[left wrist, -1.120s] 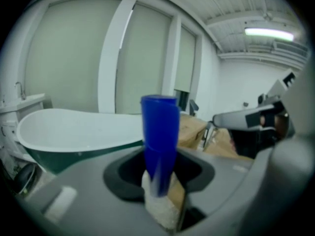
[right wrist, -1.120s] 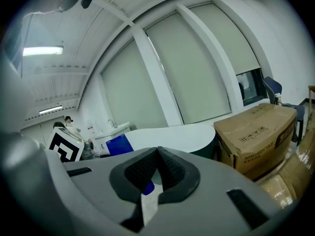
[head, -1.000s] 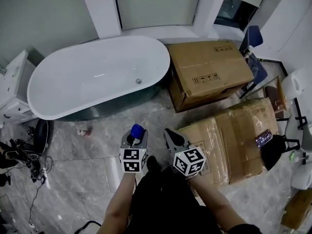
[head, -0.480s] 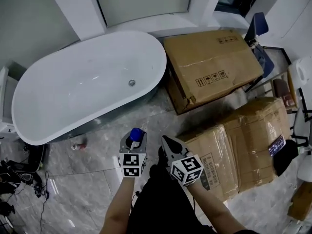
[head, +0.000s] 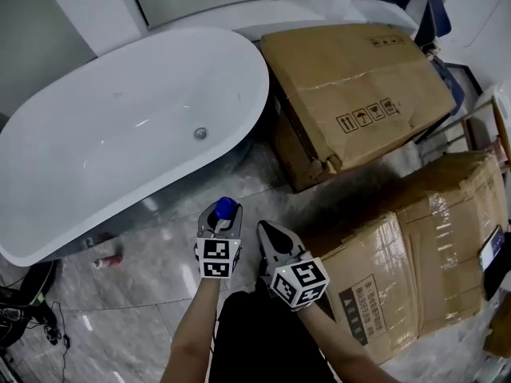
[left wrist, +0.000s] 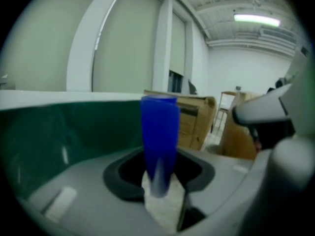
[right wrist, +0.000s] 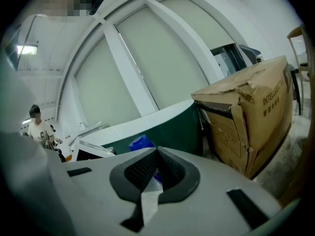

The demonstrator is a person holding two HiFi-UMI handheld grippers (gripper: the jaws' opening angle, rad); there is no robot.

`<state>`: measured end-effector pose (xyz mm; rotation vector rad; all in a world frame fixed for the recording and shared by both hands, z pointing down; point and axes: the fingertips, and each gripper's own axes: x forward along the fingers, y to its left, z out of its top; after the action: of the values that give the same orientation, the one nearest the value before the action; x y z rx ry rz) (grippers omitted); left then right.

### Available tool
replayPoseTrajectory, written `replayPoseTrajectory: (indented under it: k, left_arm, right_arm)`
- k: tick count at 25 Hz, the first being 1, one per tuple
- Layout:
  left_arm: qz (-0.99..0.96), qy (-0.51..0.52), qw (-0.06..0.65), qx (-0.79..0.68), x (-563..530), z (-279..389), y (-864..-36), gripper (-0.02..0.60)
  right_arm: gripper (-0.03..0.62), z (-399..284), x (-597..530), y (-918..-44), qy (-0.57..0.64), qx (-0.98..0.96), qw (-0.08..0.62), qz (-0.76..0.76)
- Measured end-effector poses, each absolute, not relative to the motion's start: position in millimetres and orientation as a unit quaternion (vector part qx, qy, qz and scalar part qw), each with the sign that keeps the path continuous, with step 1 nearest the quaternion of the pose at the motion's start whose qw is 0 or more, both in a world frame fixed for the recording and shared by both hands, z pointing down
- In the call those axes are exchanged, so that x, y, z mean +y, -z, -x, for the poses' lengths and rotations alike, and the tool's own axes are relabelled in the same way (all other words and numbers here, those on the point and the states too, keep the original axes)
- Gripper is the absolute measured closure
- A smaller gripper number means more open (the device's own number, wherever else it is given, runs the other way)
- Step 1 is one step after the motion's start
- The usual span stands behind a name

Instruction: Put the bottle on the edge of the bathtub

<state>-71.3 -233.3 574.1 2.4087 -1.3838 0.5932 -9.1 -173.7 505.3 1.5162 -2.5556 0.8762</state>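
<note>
My left gripper is shut on a blue bottle, which stands upright between the jaws; in the left gripper view the blue bottle rises straight out of the jaw opening. The white bathtub with a dark green outer wall lies ahead and to the left, its near rim a short way beyond the bottle. My right gripper hangs just right of the left one with its jaws shut together and nothing in them; the right gripper looks toward the tub wall and glimpses the bottle.
A large cardboard box stands right of the tub's end, and a second taped box sits close at my right. A small red-capped item lies on the marble floor below the tub. Cables trail at the left.
The view has closed in on the bathtub and both grippers have come forward with it, the left still carrying the blue bottle. The tub now fills more of the upper left.
</note>
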Motion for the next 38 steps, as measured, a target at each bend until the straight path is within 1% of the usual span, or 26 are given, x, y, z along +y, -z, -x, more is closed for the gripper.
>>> replayPoseTrajectory:
  k: [6, 11, 14, 21, 28, 31, 38]
  left_arm:
    - [-0.842, -0.215, 0.138, -0.474, -268.1, 61.4, -665.3, 0.422]
    - [-0.846, -0.22, 0.129, -0.468, -292.1, 54.0, -722.0, 0.422]
    - [-0.845, -0.217, 0.129, -0.472, -305.7, 53.4, -745.8, 0.422]
    - [-0.843, -0.219, 0.121, -0.477, -339.2, 51.2, -793.5, 0.422]
    - [-0.832, -0.235, 0.13, -0.485, -354.1, 55.3, -854.6, 0.42]
    - [-0.82, -0.251, 0.151, -0.491, -354.9, 59.1, -882.2, 0.422]
    - [-0.807, -0.25, 0.162, -0.51, -361.1, 63.6, -911.9, 0.422]
  right_arm:
    - [0.592, 1.6, -206.6, -575.7, -0.259, -0.824, 0.014, -0.503]
    - [0.592, 0.1, -244.6, -618.6, -0.254, -0.83, 0.021, -0.496]
    - [0.592, 3.1, -268.3, -639.4, -0.25, -0.834, 0.033, -0.49]
    - [0.592, 9.5, -317.4, -683.2, -0.225, -0.833, 0.02, -0.506]
    - [0.592, -7.7, -336.6, -733.8, -0.225, -0.815, 0.025, -0.534]
    - [0.592, -9.9, -341.5, -741.7, -0.224, -0.814, 0.028, -0.535]
    - [0.592, 4.3, -340.6, -745.6, -0.211, -0.831, 0.055, -0.512]
